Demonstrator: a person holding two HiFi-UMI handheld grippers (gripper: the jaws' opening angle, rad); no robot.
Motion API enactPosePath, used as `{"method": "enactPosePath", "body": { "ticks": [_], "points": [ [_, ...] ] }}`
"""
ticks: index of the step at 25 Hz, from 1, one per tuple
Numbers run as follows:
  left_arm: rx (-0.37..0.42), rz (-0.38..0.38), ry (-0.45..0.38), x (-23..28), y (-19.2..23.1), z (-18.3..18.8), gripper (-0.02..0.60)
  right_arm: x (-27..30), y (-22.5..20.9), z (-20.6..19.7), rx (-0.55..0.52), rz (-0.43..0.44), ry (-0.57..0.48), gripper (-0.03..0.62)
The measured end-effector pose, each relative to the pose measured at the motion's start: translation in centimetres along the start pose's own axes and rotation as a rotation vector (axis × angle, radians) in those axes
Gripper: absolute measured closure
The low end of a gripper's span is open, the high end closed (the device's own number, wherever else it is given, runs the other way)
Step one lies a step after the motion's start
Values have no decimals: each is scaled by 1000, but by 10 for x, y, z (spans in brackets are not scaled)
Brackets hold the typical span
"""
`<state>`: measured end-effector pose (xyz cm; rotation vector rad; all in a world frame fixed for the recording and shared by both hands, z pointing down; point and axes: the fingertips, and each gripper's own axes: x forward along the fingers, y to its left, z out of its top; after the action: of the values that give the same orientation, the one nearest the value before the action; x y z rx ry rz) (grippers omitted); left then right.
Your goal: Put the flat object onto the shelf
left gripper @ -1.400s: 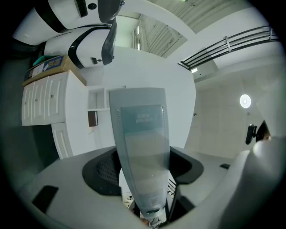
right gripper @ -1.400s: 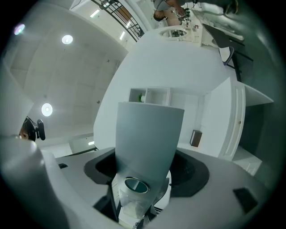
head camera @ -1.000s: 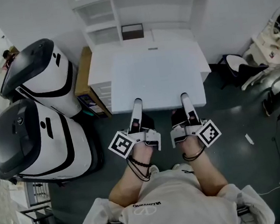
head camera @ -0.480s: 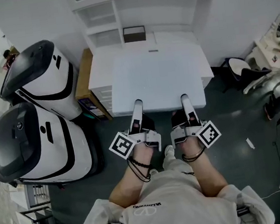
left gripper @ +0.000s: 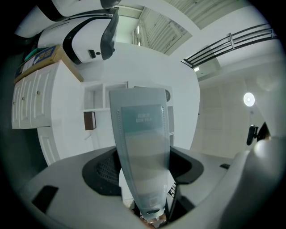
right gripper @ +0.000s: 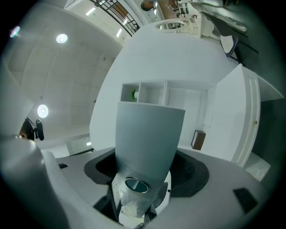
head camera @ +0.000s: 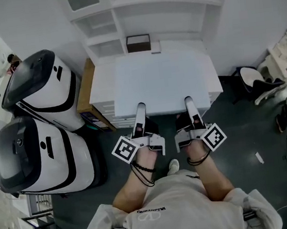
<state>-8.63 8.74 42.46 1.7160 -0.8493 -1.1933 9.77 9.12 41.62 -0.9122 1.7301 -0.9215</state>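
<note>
A dark brown flat box (head camera: 138, 43) stands upright at the far edge of the white table (head camera: 160, 83), right under the white shelf unit (head camera: 146, 12). It also shows small in the left gripper view (left gripper: 89, 120) and the right gripper view (right gripper: 198, 139). Both grippers hover over the table's near edge and point at the shelf: left gripper (head camera: 140, 108), right gripper (head camera: 188, 101). Each gripper view shows only one broad jaw, the left gripper (left gripper: 139, 120) and the right gripper (right gripper: 149, 125), with nothing held. A small pale flat piece (head camera: 156, 46) lies beside the box.
Two large white-and-black machines (head camera: 38, 80) (head camera: 34, 150) stand left of the table, with a wooden-topped cabinet (head camera: 84, 82) between them and the table's drawers. Chairs and clutter (head camera: 263, 76) stand at the right on the dark floor. The person's foot (head camera: 173, 166) shows under the grippers.
The view has shifted forward: table and shelf sit a bit lower and more of the shelf shows. A foot has stepped into view. Both grippers keep their pose.
</note>
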Motion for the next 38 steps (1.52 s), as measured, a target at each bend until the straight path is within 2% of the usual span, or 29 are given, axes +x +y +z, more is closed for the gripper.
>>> {"method": "enactPosePath", "body": {
  "ticks": [12, 17, 21, 31, 38],
  "points": [
    [42, 4, -62, 81, 20, -24, 279, 64, -41, 62, 31, 30, 55, 264],
    [44, 36, -63, 93, 30, -29, 279, 73, -54, 69, 60, 18, 56, 264],
    [48, 27, -62, 109, 34, -27, 279, 87, -60, 76, 55, 20, 57, 264],
    [29, -7, -34, 173, 55, -4, 279, 148, -78, 87, 17, 24, 31, 264],
    [14, -28, -21, 235, 71, 32, 279, 218, -90, 88, -1, 41, 15, 264]
  ]
}}
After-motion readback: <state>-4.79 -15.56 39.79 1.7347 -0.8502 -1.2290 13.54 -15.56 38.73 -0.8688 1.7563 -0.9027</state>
